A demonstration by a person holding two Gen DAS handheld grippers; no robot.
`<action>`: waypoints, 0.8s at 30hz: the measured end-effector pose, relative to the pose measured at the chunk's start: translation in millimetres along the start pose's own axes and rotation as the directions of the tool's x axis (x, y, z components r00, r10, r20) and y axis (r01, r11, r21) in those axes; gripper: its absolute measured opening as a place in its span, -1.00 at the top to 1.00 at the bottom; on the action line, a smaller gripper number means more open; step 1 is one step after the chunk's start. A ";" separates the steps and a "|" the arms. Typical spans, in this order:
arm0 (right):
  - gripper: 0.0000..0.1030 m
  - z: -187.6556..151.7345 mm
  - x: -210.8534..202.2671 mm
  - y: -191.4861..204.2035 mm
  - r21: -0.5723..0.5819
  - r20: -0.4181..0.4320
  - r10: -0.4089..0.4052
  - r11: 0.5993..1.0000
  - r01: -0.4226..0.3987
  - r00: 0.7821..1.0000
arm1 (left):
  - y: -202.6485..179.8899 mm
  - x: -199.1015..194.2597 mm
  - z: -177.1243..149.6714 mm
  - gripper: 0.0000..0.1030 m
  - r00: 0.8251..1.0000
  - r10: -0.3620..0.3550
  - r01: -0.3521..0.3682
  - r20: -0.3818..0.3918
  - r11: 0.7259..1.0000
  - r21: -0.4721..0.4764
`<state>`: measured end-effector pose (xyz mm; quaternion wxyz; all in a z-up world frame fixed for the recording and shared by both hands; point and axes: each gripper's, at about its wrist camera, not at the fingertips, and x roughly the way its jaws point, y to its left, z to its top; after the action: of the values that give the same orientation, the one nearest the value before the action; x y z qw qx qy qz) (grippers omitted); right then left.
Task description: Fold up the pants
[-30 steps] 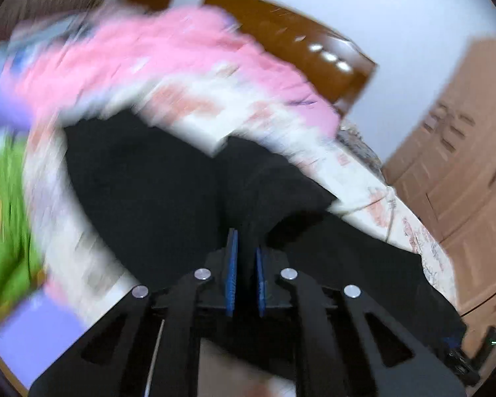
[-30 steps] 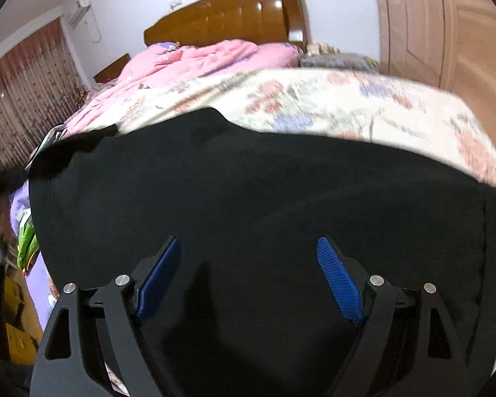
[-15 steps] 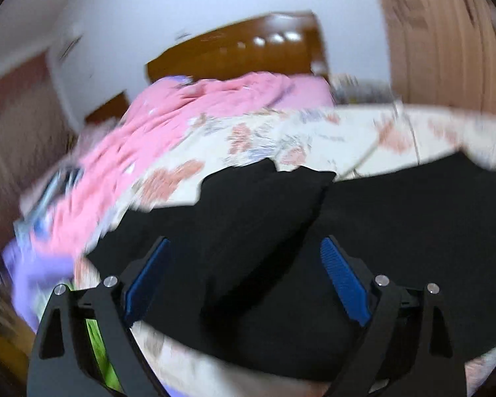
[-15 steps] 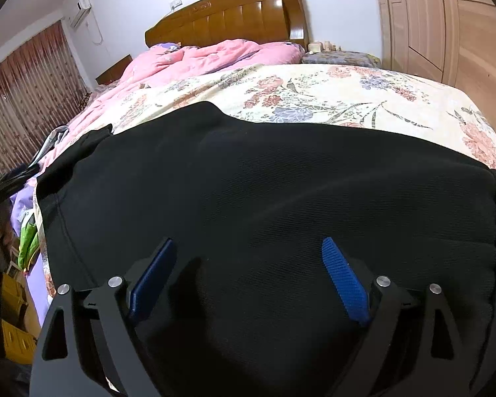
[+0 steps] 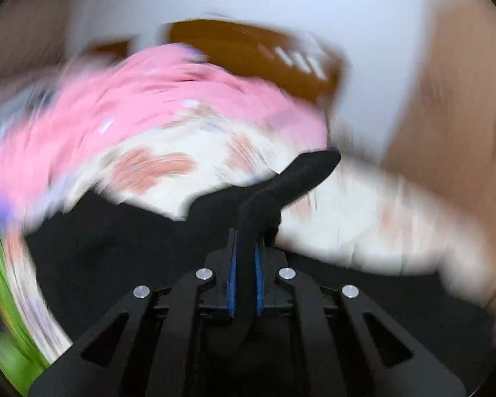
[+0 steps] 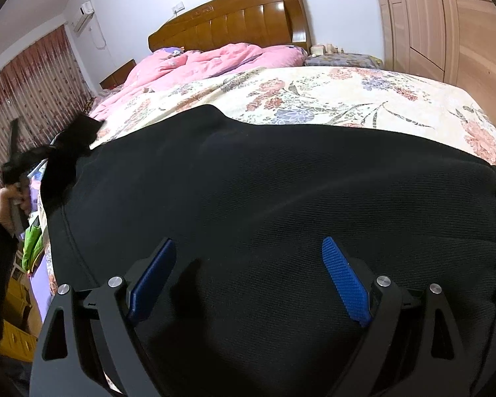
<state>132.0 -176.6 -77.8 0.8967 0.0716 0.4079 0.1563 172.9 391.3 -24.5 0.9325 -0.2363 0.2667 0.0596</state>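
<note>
Here my left tool (image 5: 244,264) is clenched on a fold of the black pants (image 6: 281,215), the cloth squeezed between its blue pads (image 5: 231,274) and rising past them in a dark tongue. The pants lie spread across the near part of the bed, over the floral bedspread (image 6: 363,99). My right tool (image 6: 248,278) is released, its blue pads well apart, low over the broad middle of the fabric; I cannot tell whether it touches. Beyond the pants a pink quilt (image 6: 211,59) is bunched up near the wooden headboard (image 6: 234,16), with a wardrobe (image 6: 423,23) on the right and red curtains (image 6: 33,79) on the left. The left wrist view is smeared with blur, so only colours of the quilt and bedspread come through there. The right wrist view is sharp, and it alone shows my left hand (image 6: 8,205) at the far left edge, with a corner of the pants lifted off the bed beside it.
</note>
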 end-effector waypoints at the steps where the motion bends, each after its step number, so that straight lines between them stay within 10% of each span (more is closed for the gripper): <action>1: -0.71 -0.1 -0.1 0.1 -0.001 0.000 -0.001 1.000 0.001 1.000 | 31.3 -9.4 3.6 0.85 0.999 -0.035 0.038 0.029 0.989 -0.141; 4: -0.71 -1.1 0.0 0.2 -0.002 0.002 -0.003 1.000 0.003 1.000 | 133.2 -14.9 -4.2 0.78 0.994 -0.099 0.103 0.034 0.868 -0.485; 8: -0.71 -1.1 0.4 -0.1 -0.004 0.001 -0.004 1.000 0.004 1.000 | 183.5 -2.2 -26.0 0.68 0.988 -0.145 0.085 -0.060 0.819 -0.567; 16: -0.72 -0.8 2.3 3.0 -0.022 -0.007 -0.027 0.999 0.027 1.000 | 173.6 -2.5 -19.3 0.49 0.983 -0.180 0.162 0.017 0.832 -0.530; 19: -0.72 -0.9 2.0 3.8 -0.021 -0.007 -0.026 0.999 0.026 1.000 | 170.7 7.8 -18.7 0.86 0.988 -0.150 0.116 -0.024 0.849 -0.515; 24: -0.72 -1.1 1.1 4.9 -0.018 -0.005 -0.023 1.000 0.023 1.000 | 145.7 -33.3 -17.2 0.87 0.995 -0.088 0.102 0.054 0.915 -0.390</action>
<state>130.7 -171.6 -78.0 0.8980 0.0587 0.4096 0.1499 102.0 512.0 -79.3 0.8726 -0.4297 0.2211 0.0705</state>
